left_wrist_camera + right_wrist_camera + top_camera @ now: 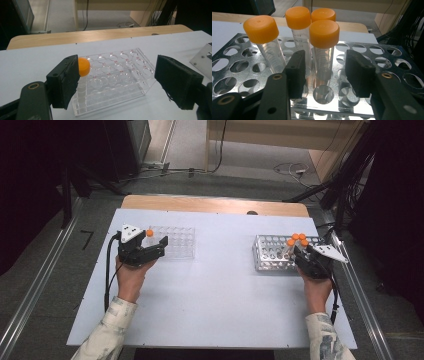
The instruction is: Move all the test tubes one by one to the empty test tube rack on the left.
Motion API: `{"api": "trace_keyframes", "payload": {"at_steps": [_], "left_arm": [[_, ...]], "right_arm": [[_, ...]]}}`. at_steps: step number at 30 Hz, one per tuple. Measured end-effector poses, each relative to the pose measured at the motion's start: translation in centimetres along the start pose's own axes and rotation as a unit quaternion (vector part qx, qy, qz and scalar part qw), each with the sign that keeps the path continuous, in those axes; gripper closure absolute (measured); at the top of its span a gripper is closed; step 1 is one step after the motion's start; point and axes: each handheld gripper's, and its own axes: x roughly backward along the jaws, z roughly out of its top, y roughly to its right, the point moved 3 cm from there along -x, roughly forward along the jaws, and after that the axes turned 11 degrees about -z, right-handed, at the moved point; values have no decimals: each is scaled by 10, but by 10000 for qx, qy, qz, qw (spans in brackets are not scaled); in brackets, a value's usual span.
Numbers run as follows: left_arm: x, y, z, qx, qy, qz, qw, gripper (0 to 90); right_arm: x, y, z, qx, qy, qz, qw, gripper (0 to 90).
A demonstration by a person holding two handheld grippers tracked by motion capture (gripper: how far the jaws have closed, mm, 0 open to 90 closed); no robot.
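Right claw point(324, 72) around clear tube point(323, 62), orange cap.

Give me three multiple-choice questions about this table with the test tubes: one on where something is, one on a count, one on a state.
1. Where does the single tube in the clear plastic rack stand?
A. at its left end
B. at its right end
C. in its middle

2. How many orange-capped tubes stand in the metal rack?
A. two
B. four
C. six

3. How are the right tongs set?
A. clamped on a cap
B. either side of a tube, not touching it
C. lying on the table

Answers:
1 A, the single tube's orange cap shows at that end.
2 B, four caps show.
3 B, gaps show on both sides.
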Motion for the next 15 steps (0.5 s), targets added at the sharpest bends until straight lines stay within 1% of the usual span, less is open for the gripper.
{"api": "trace_keyframes", "payload": {"at_steps": [7, 10, 14, 15], "left_arm": [[-1, 0, -1, 20, -19, 20, 10000, 206], [-1, 0, -1, 17, 2, 11, 10000, 208], [-1, -1, -1, 24, -2, 22, 10000, 208], [-1, -1, -1, 24, -1, 24, 10000, 208]], "right_arm": [[-4, 0, -2, 94, -66, 49, 9999, 593], [-4, -1, -2, 130, -36, 57, 9999, 625], [-4, -2, -2, 163, -19, 68, 9998, 702], [-4, -1, -2, 159, -9, 68, 9999, 706]]}}
